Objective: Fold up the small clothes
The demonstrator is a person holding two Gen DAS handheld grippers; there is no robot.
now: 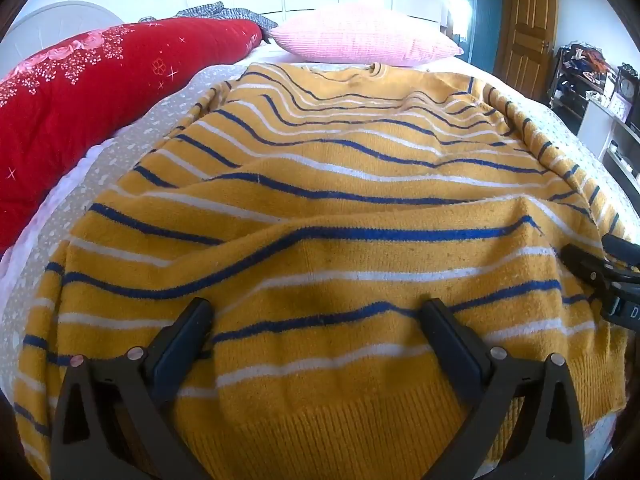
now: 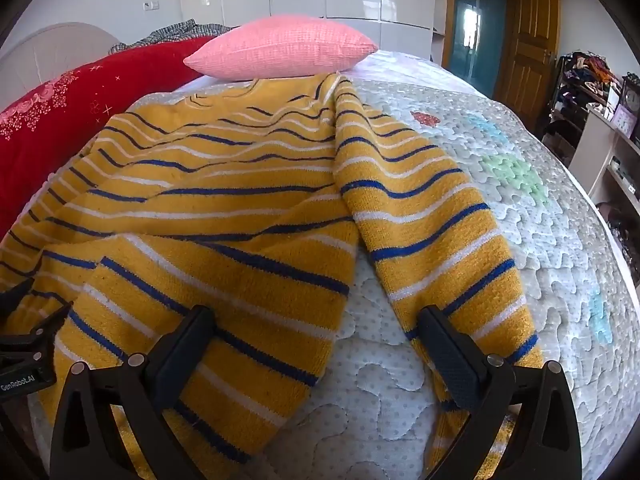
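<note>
A yellow sweater [image 1: 320, 184] with blue and white stripes lies spread on the bed, collar toward the pillow. Its lower part is rumpled, with a fold lying across the body. My left gripper [image 1: 316, 316] hovers wide open over the hem area, nothing pinched between its fingers. At the right edge of the left wrist view, the right gripper [image 1: 612, 280] sits by the sweater's side. In the right wrist view the sweater body [image 2: 208, 208] is on the left and one sleeve [image 2: 424, 224] runs down the right. My right gripper [image 2: 316, 320] is open, straddling the gap between them.
A red flowered quilt [image 1: 80, 92] lies along the left of the bed and a pink pillow [image 2: 280, 50] at its far end. The quilted bedspread [image 2: 540, 200] stretches to the right. A wooden door [image 2: 528, 36] and cluttered shelves [image 2: 592, 92] stand beyond the bed's right edge.
</note>
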